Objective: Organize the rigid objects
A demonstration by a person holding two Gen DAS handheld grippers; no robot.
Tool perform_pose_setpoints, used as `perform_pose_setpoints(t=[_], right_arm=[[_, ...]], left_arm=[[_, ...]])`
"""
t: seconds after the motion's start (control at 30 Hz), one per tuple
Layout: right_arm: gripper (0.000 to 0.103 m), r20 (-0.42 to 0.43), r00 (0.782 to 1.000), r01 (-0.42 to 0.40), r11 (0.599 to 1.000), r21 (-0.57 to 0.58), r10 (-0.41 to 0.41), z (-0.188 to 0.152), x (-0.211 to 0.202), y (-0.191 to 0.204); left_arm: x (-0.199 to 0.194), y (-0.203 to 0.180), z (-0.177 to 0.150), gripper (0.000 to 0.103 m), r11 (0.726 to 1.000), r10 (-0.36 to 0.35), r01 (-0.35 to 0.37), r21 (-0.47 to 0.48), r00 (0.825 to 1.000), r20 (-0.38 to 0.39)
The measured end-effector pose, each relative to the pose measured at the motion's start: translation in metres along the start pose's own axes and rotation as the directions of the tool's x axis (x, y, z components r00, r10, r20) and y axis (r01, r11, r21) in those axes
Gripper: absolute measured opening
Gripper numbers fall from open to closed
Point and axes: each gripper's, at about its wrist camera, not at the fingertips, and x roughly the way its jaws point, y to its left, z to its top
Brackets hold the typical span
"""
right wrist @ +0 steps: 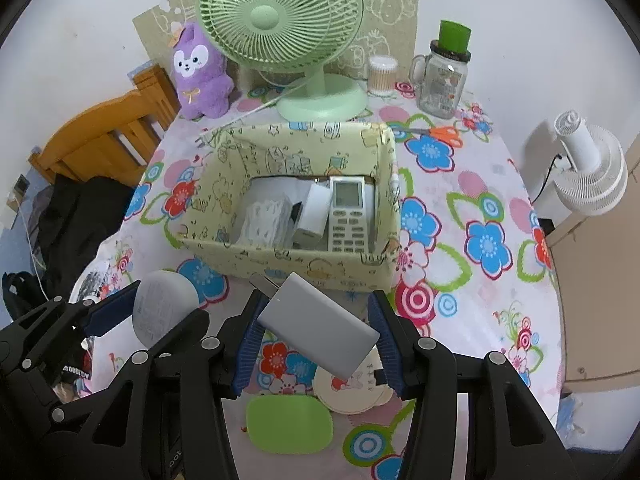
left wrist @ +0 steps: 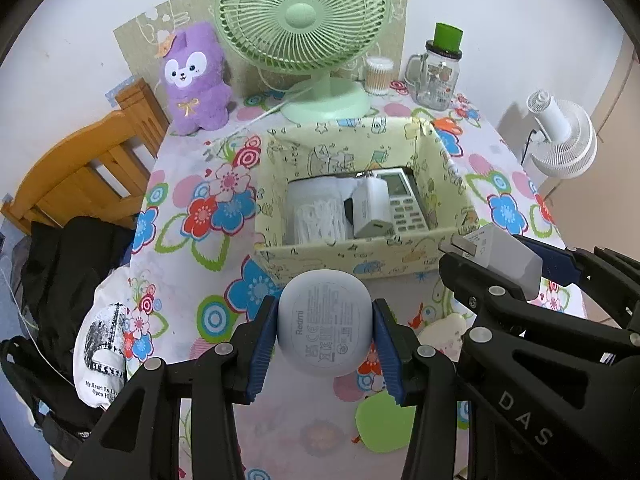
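My left gripper [left wrist: 325,330] is shut on a pale blue-grey earbud case [left wrist: 325,327], held above the flowered tablecloth just in front of the yellow fabric box [left wrist: 348,256]. My right gripper [right wrist: 316,326] is shut on a white wall charger [right wrist: 318,324], tilted with its prongs toward the yellow fabric box [right wrist: 296,262]. Each view catches the other hand's load: the charger [left wrist: 496,260] at the right, the case [right wrist: 164,308] at the left. Inside the box lie a white remote [right wrist: 347,216], a white adapter [right wrist: 314,216] and a bag of white picks [right wrist: 266,218].
A green desk fan [left wrist: 304,36], a purple plush [left wrist: 194,80], a cotton-swab jar [left wrist: 379,75] and a glass mug jar [left wrist: 438,76] stand behind the box. A green flat piece [right wrist: 289,424] and a round coaster [right wrist: 352,388] lie near the front. A wooden chair [left wrist: 84,168] stands left.
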Motion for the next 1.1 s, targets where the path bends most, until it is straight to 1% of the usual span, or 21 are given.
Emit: perform_pose_setpoints(t=[0.4, 0.63, 1.1], right_arm=[[0.055, 0.019, 1.0, -0.003, 1.0, -0.029, 0.004, 0.026, -0.008, -0.003], [0.055, 0.002, 1.0, -0.016, 0.999, -0.044, 0.016, 0.041, -0.002, -0.003], [0.055, 0.0, 1.0, -0.026, 0.998, -0.06, 0.026, 0.067, 0.008, -0.005]], left_arm=[[-0.006, 0.002, 0.021, 0.048, 1.0, 0.002, -0.002, -0.027, 0.999, 0.032], [-0.003, 0.005, 0.033, 0.048, 0.999, 0.008, -0.007, -0.033, 0.999, 0.036], [0.006, 0.01, 0.056, 0.048, 0.999, 0.007, -0.004, -0.042, 0.999, 0.048]])
